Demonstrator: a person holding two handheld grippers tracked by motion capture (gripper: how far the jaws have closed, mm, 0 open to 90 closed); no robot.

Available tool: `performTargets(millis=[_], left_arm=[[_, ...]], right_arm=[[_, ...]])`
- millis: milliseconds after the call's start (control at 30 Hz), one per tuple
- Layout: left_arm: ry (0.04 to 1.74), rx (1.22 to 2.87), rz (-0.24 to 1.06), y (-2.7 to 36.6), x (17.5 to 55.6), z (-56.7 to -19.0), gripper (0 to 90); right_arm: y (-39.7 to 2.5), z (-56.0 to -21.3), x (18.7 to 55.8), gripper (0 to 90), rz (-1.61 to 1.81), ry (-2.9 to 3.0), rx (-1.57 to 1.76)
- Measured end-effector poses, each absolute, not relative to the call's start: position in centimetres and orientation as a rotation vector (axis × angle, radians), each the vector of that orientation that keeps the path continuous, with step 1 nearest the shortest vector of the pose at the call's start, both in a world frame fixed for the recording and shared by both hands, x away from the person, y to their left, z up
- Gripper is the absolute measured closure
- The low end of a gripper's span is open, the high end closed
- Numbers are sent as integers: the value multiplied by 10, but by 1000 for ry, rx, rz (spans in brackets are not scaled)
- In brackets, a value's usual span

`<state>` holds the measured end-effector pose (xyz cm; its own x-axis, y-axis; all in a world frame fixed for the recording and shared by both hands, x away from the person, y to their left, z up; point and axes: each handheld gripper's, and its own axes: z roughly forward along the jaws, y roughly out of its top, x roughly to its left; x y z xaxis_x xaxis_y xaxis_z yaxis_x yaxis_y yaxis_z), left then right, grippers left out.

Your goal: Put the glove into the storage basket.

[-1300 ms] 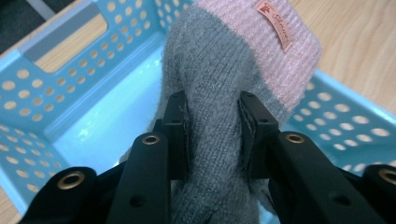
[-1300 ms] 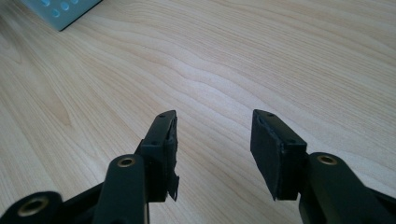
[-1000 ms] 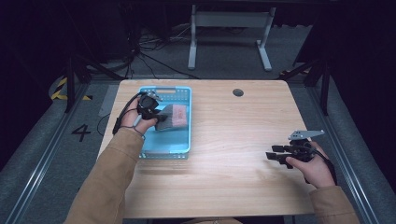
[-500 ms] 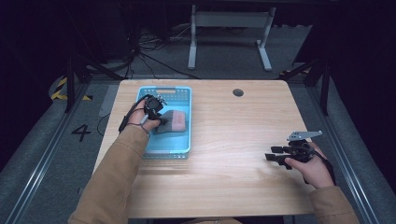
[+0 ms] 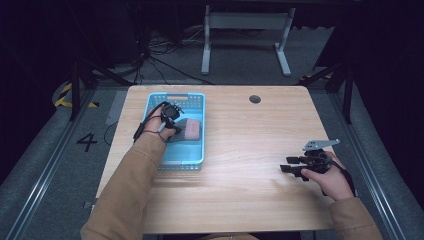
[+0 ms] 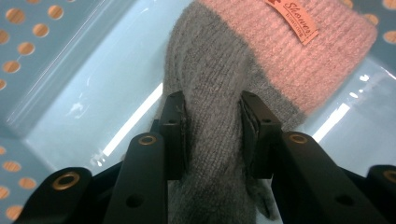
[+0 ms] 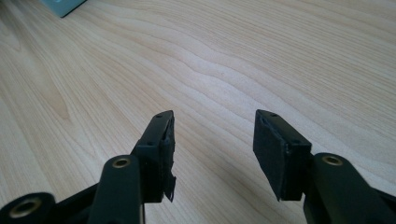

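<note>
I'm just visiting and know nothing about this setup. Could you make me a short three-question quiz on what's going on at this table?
1. True or false: the left hand-held gripper has its jaws on either side of the grey and pink knitted item.
2. What does the knitted item lie in?
A. a blue basket
B. a cardboard box
C. a metal bowl
3. What is between the jaws of the right hand-held gripper?

Key
1. True.
2. A.
3. Nothing; they stand apart over the bare wooden table.
</note>
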<state>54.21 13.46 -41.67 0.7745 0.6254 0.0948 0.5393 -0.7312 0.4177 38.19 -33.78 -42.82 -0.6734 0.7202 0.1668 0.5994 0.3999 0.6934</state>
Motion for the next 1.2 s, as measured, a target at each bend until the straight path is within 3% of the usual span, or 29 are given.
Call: performTargets(millis=[300, 533, 900, 1200], left_arm=[[906, 2598, 353, 127, 543, -417, 604], [904, 2468, 522, 126, 533, -401, 339], [845, 2260, 447, 138, 485, -353, 311], [723, 2176, 352, 141, 425, -339, 307]], right_arm=[[-332, -425, 385, 485, 1143, 2496, 1160], [-330, -424, 387, 472, 1148, 2498, 1146], [-321, -421, 393, 463, 1149, 2503, 1112], [-322, -424, 393, 453, 1133, 2506, 1114]])
